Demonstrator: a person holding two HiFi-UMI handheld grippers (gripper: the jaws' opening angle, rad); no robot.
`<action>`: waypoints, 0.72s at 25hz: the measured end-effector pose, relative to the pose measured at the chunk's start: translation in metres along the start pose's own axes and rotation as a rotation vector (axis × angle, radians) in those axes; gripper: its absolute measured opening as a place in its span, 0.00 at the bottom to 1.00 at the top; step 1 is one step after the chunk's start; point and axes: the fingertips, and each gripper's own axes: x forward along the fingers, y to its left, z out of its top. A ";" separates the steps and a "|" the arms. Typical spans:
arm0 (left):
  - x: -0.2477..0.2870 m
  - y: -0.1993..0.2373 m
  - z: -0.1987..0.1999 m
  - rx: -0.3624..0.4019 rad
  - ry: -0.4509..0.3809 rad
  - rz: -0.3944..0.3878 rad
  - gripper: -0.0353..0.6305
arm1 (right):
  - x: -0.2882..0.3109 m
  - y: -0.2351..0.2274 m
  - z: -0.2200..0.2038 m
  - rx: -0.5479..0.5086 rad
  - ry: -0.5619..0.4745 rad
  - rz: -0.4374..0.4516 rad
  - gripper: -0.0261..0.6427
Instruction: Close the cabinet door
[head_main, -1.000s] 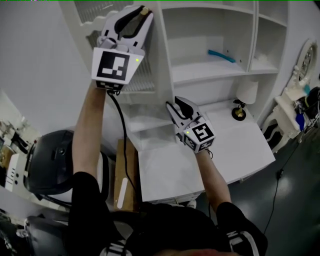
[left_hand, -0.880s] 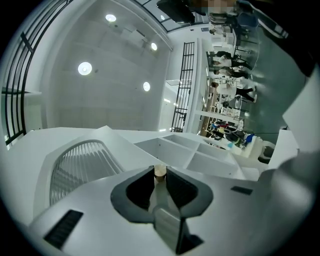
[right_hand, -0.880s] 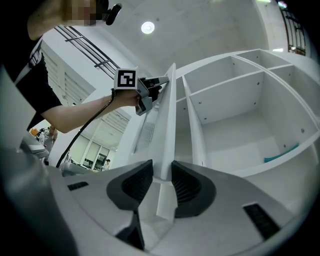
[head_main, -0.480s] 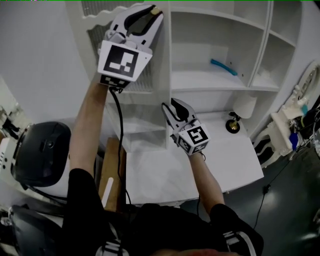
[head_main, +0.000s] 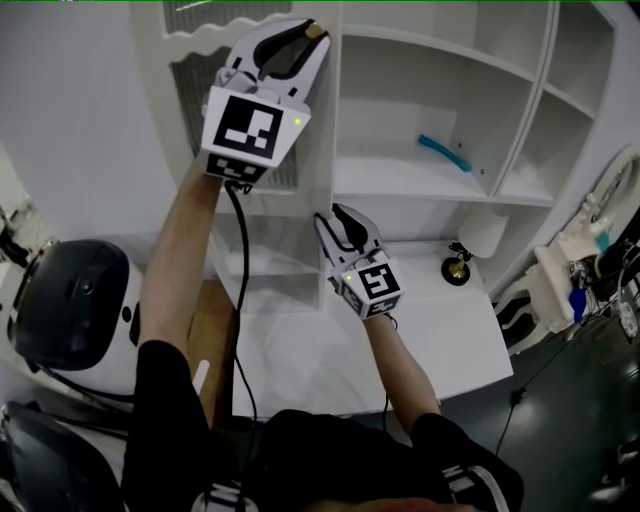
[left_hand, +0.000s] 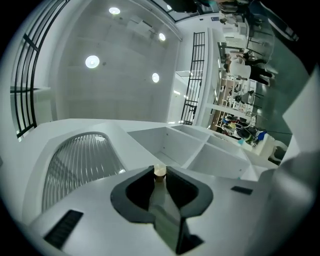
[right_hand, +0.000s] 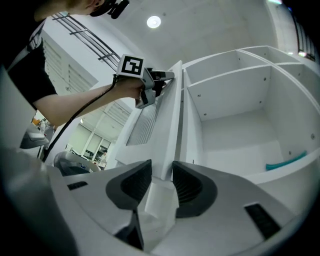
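White desk (head_main: 450, 335), one cabinet door (head_main: 192, 105), two hand-held grippers (head_main: 305, 28) (head_main: 336, 213)

No words, numbers or brand names can be read anywhere, neither on the cabinet (head_main: 440, 180) nor on the desk (head_main: 440, 330). The only signs are black-and-white square markers, which are block patterns and not letters. One marker (head_main: 248, 131) faces up on the cube of the left gripper (head_main: 305, 30), and another (head_main: 372, 282) sits on the cube of the right gripper (head_main: 338, 212). The clutter far off in the room is too small and blurred to show any print.
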 end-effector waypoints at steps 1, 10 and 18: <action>0.001 0.000 -0.001 -0.003 0.002 0.007 0.18 | 0.001 -0.001 0.000 -0.014 0.005 -0.003 0.24; 0.009 0.001 -0.011 0.011 0.081 0.055 0.18 | 0.006 -0.005 -0.004 -0.216 0.051 -0.108 0.24; 0.016 0.004 -0.023 0.025 0.112 0.095 0.18 | 0.016 -0.013 -0.011 -0.206 0.083 -0.121 0.24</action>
